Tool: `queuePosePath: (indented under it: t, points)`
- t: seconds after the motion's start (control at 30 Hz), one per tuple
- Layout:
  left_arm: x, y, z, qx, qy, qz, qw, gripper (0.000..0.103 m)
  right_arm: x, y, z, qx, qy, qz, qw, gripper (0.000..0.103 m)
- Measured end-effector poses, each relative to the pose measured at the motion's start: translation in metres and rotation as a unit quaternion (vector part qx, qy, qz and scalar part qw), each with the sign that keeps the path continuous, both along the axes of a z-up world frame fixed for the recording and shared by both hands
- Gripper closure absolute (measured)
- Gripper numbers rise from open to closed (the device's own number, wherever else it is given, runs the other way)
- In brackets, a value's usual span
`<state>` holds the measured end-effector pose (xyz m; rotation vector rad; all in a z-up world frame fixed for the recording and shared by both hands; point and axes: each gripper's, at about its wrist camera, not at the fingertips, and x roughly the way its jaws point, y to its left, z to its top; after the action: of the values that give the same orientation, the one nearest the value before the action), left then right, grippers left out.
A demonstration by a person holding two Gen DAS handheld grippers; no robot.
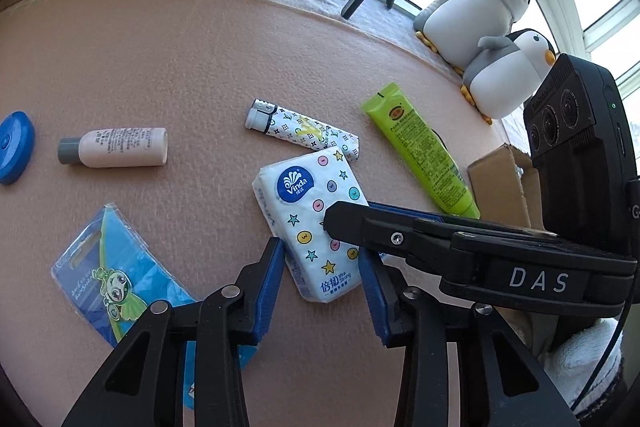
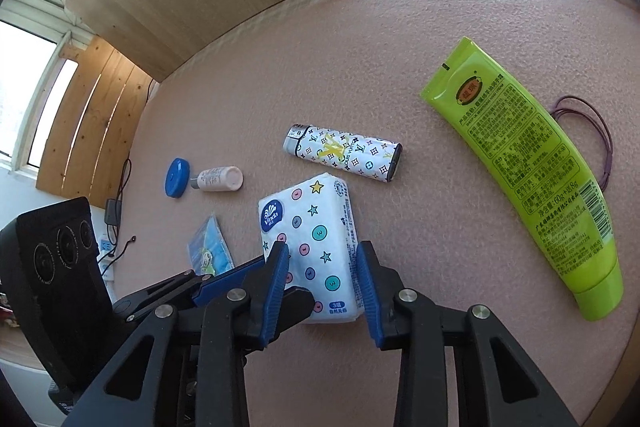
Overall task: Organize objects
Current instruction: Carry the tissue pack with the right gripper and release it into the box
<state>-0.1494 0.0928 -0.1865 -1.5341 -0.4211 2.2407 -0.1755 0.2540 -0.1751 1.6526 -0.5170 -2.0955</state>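
Note:
A white tissue pack (image 1: 308, 211) (image 2: 316, 227) with stars and dots lies flat on the pink mat (image 1: 180, 67). My left gripper (image 1: 322, 259) is open and straddles the pack's near end. My right gripper (image 2: 322, 263) is open too, one finger on each long side of the same pack. Whether any pad touches the pack is unclear. One right-gripper finger (image 1: 348, 231) reaches over the pack from the right. A left-gripper finger (image 2: 296, 301) crosses the pack's near left corner.
Around the pack lie a patterned lighter (image 2: 344, 153), a green tube (image 2: 524, 171), a purple hair band (image 2: 596, 135), a pink bottle (image 1: 120, 147), a blue disc (image 1: 14, 147) and a blue card packet (image 1: 116, 275). A cardboard box (image 1: 500, 179) and plush penguins (image 1: 472, 15) sit at the right.

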Motion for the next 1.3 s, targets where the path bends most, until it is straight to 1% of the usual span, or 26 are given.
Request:
queuePosePath:
  t: [0.17, 0.37, 0.57, 0.73, 0.87, 1.07, 1.3]
  points:
    - [0.01, 0.006, 0.012, -0.002, 0.013, -0.007, 0.9999, 0.061, 0.013, 0.005, 0.013, 0.001, 0.02, -0.004, 1.0, 0.071]
    - [0.028, 0.027, 0.043, -0.002, 0.05, -0.026, 0.9984, 0.061, 0.038, 0.027, 0.046, 0.004, 0.061, -0.022, 0.998, 0.071]
    - [0.044, 0.071, 0.076, 0.002, 0.088, -0.068, 0.9938, 0.061, 0.068, 0.07, 0.079, 0.009, 0.097, -0.064, 0.993, 0.071]
    - [0.059, 0.12, 0.093, 0.018, 0.104, -0.111, 0.9882, 0.062, 0.095, 0.109, 0.099, 0.04, 0.122, -0.101, 0.987, 0.071]
    - [0.07, 0.164, 0.099, 0.028, 0.108, -0.15, 0.9824, 0.062, 0.118, 0.145, 0.104, 0.056, 0.128, -0.136, 0.981, 0.071]
    - [0.09, 0.227, 0.098, 0.038, 0.104, -0.201, 0.9733, 0.062, 0.151, 0.199, 0.101, 0.067, 0.122, -0.186, 0.973, 0.071]
    - [0.104, 0.278, 0.09, 0.043, 0.095, -0.24, 0.9651, 0.062, 0.17, 0.24, 0.095, 0.075, 0.109, -0.226, 0.965, 0.071]
